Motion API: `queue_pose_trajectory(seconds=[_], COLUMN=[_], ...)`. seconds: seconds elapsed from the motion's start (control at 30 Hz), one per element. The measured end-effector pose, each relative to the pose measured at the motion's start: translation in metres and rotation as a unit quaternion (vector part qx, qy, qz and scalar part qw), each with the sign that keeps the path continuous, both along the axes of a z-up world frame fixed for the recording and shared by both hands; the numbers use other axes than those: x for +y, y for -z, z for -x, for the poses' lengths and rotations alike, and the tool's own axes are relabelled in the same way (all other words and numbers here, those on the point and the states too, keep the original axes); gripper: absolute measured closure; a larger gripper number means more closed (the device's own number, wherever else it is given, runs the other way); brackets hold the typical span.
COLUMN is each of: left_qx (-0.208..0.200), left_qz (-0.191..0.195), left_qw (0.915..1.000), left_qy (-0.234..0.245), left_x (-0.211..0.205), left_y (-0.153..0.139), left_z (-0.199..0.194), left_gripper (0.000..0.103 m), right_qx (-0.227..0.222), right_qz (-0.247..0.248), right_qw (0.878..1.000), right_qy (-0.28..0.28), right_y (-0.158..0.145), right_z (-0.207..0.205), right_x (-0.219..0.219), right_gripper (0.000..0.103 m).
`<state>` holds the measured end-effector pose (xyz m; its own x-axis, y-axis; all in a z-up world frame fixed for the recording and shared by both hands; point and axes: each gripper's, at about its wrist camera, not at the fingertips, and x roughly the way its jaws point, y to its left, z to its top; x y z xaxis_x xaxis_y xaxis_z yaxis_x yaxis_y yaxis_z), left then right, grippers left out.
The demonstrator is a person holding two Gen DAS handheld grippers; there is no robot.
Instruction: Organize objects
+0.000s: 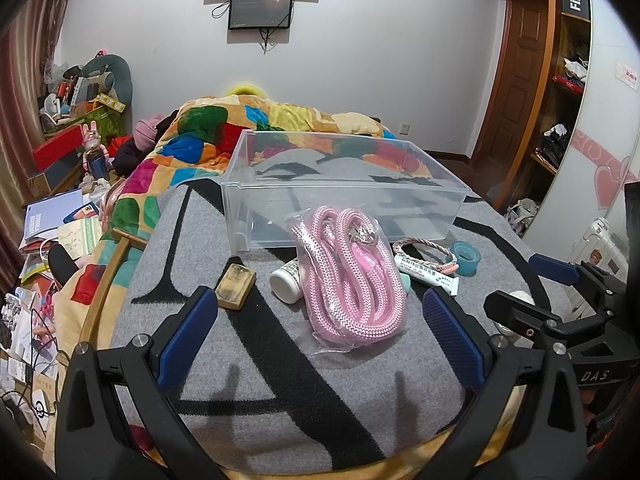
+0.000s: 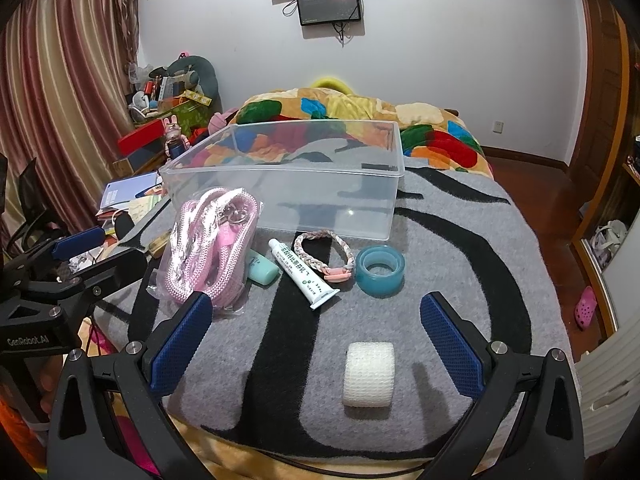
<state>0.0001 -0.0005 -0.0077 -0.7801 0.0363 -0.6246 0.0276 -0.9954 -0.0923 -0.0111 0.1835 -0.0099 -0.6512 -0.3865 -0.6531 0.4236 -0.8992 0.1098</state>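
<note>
Bed (image 2: pixel 480 264) covered by a grey blanket with black strokes, with a colourful patchwork quilt (image 1: pixel 208 136) bunched at the far end. On the grey blanket sits a clear rectangular plastic bin (image 2: pixel 288 184), open top, nothing inside.

In front of the bin lies a pink braided rope in a clear plastic bag (image 1: pixel 352 272), its far end touching the bin's front wall in the left wrist view. Left of the rope: a flat amber rectangular block (image 1: pixel 235 286), apart from it. A white plastic bottle lying on its side (image 1: pixel 285 280) sticks out from under the rope's left edge. Right of the rope, a mint-green small container (image 2: pixel 262 270) partly hidden under the bag, then a white ointment tube with green print (image 2: pixel 304 274), then a pink-and-white braided bracelet (image 2: pixel 324 254) touching the tube, then a teal translucent tape roll (image 2: pixel 379 266) just beside the bracelet.

Nearer the bed's front edge, well apart from the row, a white gauze bandage roll (image 2: pixel 368 374) lies on its side.

Left tool (image 1: pixel 320 336) spread wide, holding nothing, hovering short of the rope. Right tool (image 2: pixel 316 340) spread wide, holding nothing; bandage roll lies between its fingers' lines, closer to the right one, not touching.
</note>
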Motion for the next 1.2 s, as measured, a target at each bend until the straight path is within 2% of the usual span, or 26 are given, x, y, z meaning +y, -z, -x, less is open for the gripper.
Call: queue_pose_trajectory(seconds=[1.2], left_qx=[0.0], left_qz=[0.0], left_qw=[1.0], left_qy=[-0.005], left_x=[-0.0016], left_y=[0.0005], left_z=[-0.003], left_gripper=[0.0], right_qx=[-0.007], right_qz=[0.005], right_qw=[1.0], right_qy=[-0.005], right_y=[0.001], right_z=[0.0003], right_x=[-0.0032], right_gripper=[0.0])
